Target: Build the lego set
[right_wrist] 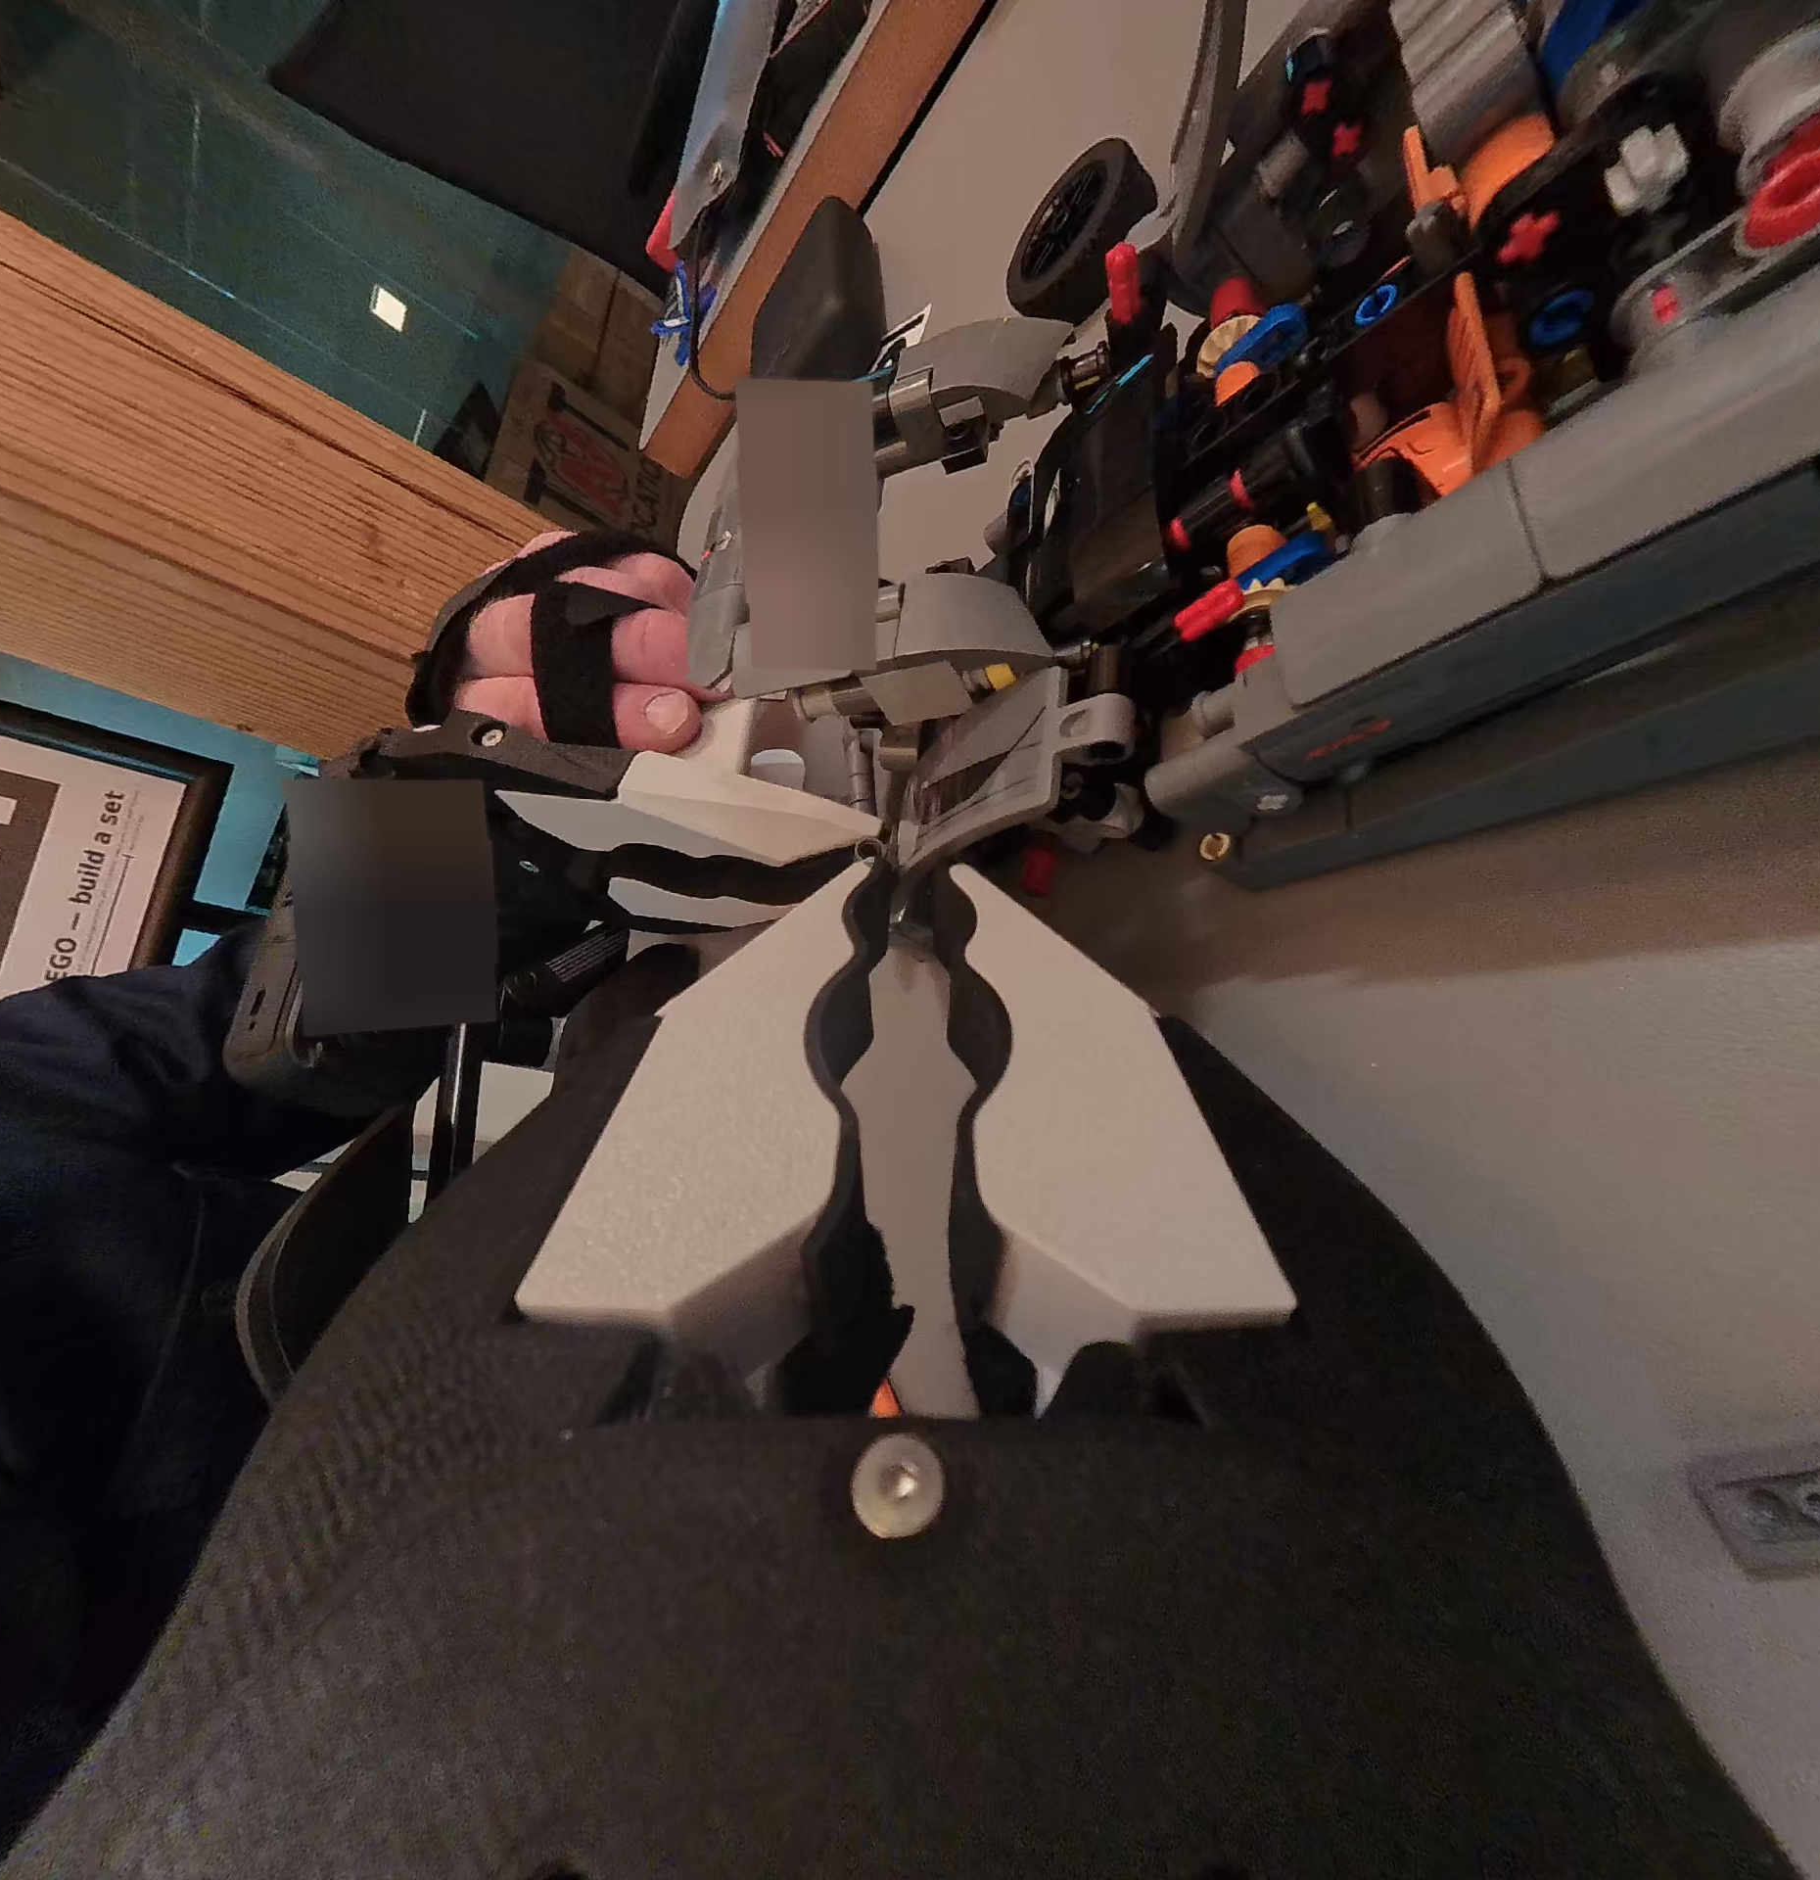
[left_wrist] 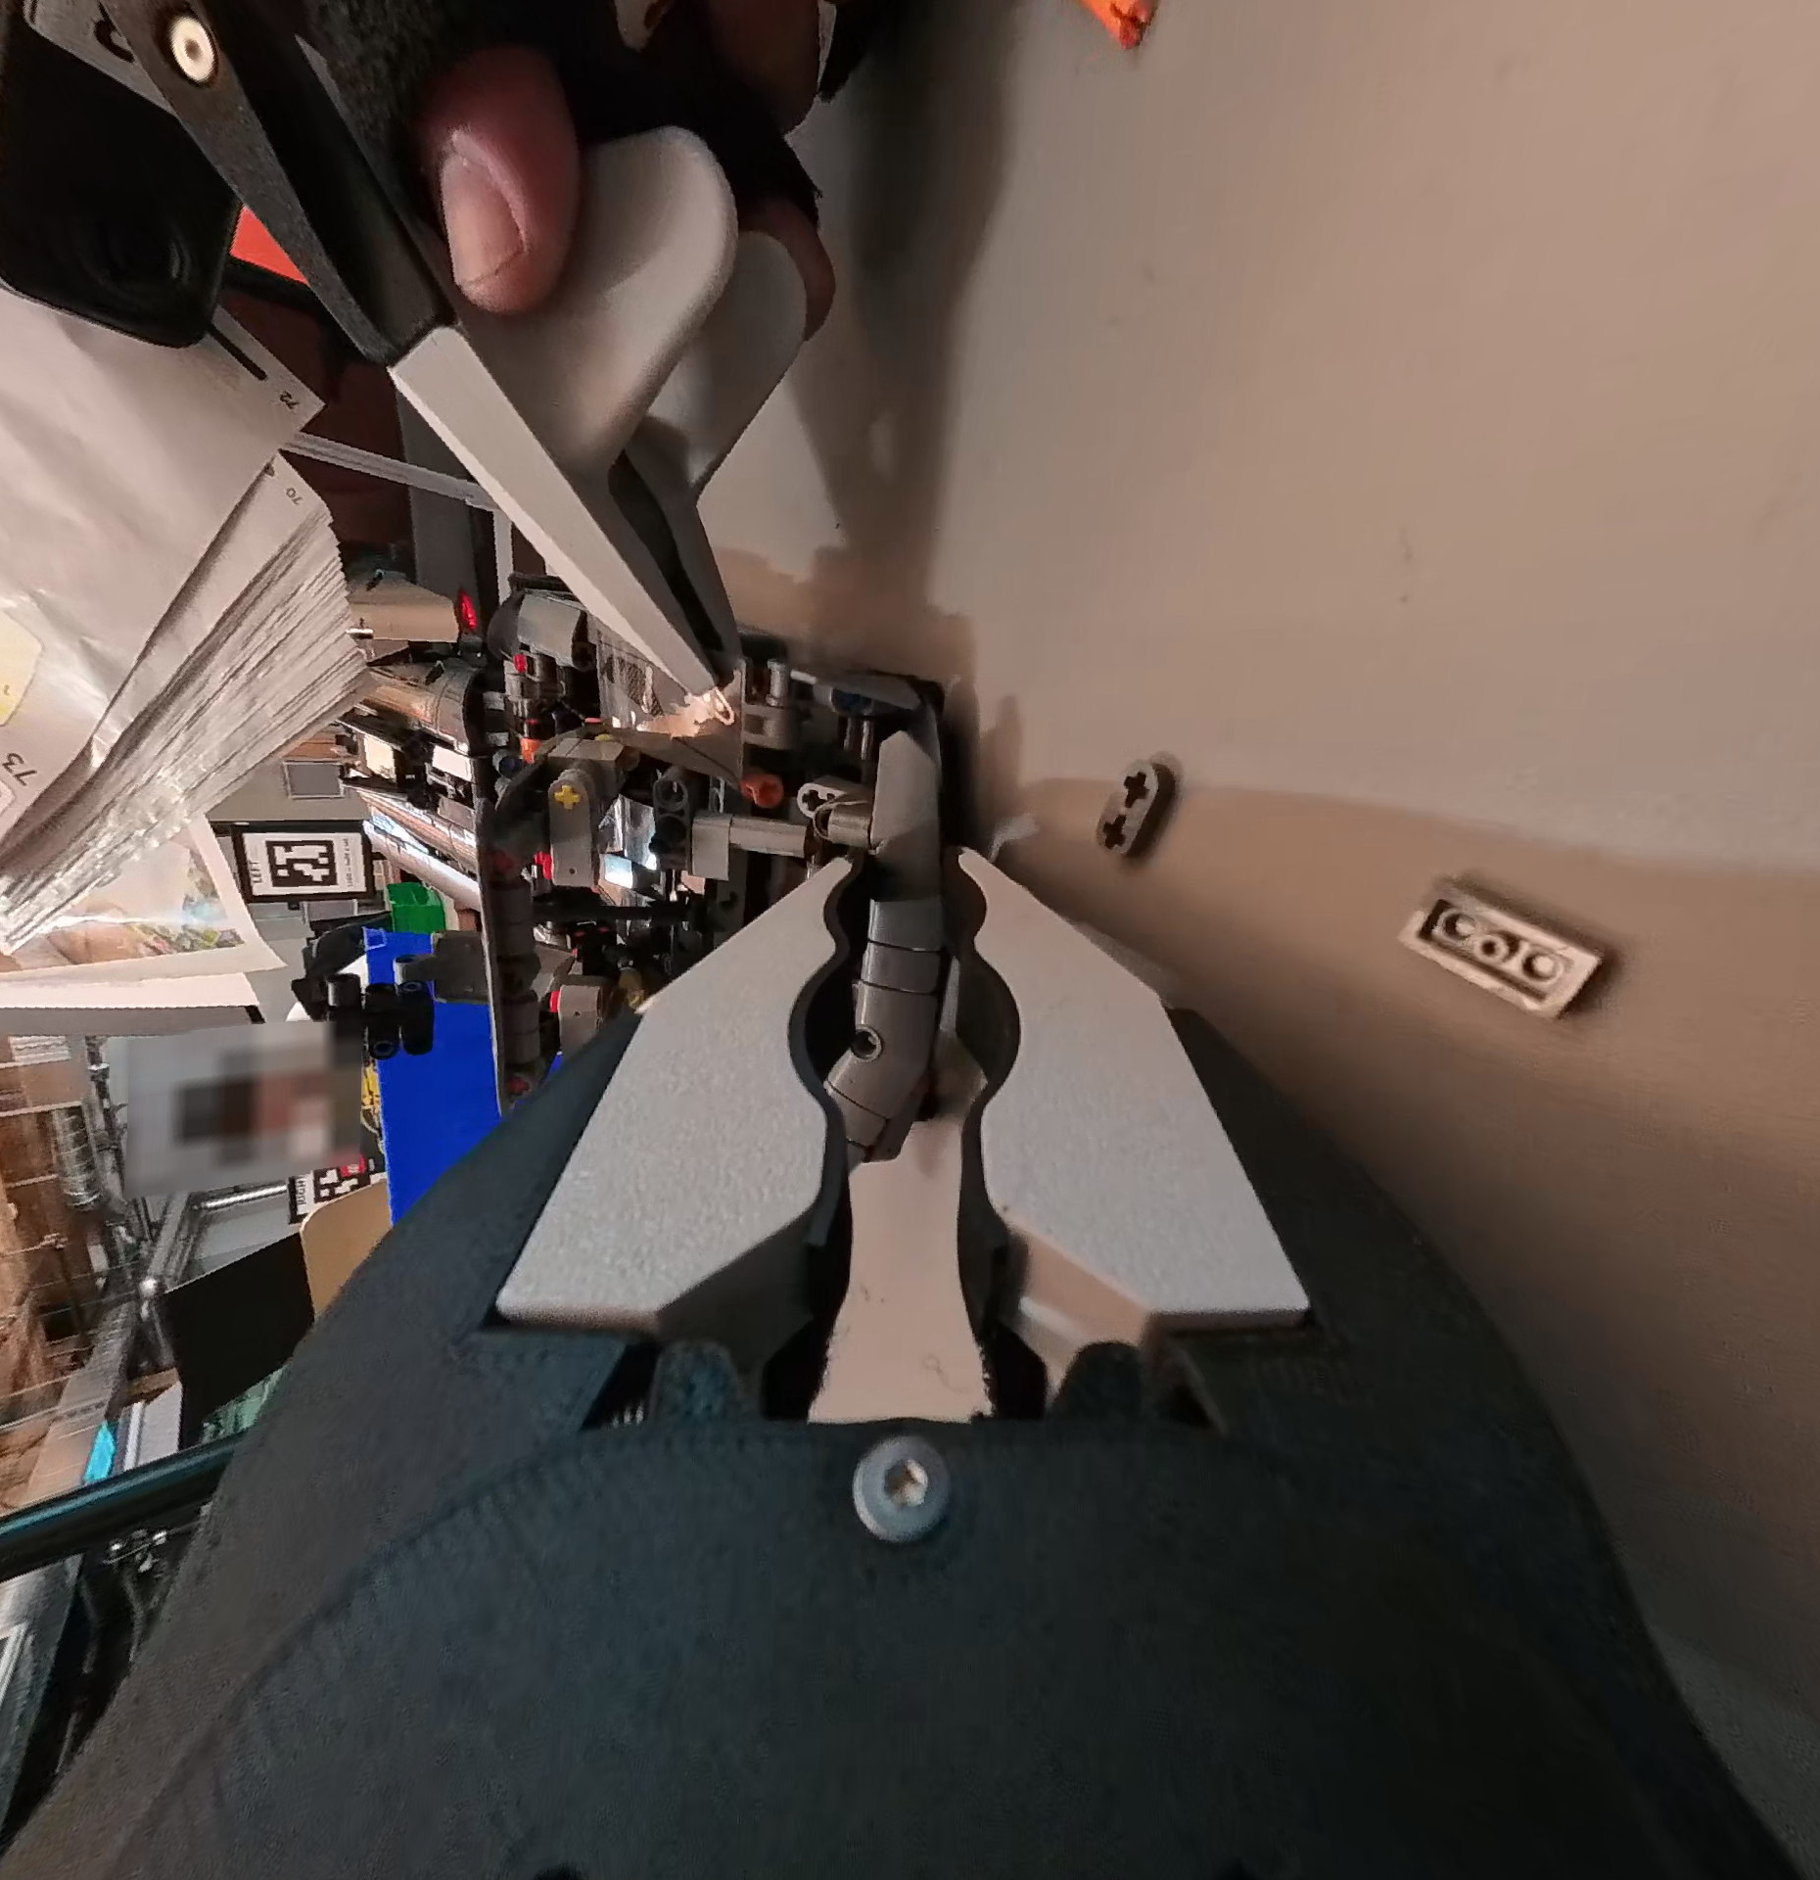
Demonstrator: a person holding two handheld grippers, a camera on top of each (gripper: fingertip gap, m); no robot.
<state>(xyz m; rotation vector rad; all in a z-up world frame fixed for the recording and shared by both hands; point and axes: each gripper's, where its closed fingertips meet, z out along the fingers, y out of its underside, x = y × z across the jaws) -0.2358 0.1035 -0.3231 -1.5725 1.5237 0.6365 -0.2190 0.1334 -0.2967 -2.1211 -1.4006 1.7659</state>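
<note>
The grey and black lego car model (left_wrist: 621,804) lies on its side on the white table; in the right wrist view it (right_wrist: 1394,427) stretches to the upper right. My left gripper (left_wrist: 905,860) is shut on a grey curved body panel (left_wrist: 890,977) at the model's near end. It also shows in the right wrist view (right_wrist: 855,839), held by a hand. My right gripper (right_wrist: 911,880) is shut on the thin edge of a grey stickered panel (right_wrist: 987,783) on the model. In the left wrist view it (left_wrist: 712,687) comes in from the upper left, pinching that panel.
A small grey two-hole piece (left_wrist: 1137,804) and a grey plate (left_wrist: 1506,961) lie loose on the table right of the model. The plate also shows in the right wrist view (right_wrist: 1780,1516). An instruction booklet (left_wrist: 122,712) lies left. A black wheel (right_wrist: 1083,229) lies beyond the model. My right fingertips sit around 5 cm from my left ones.
</note>
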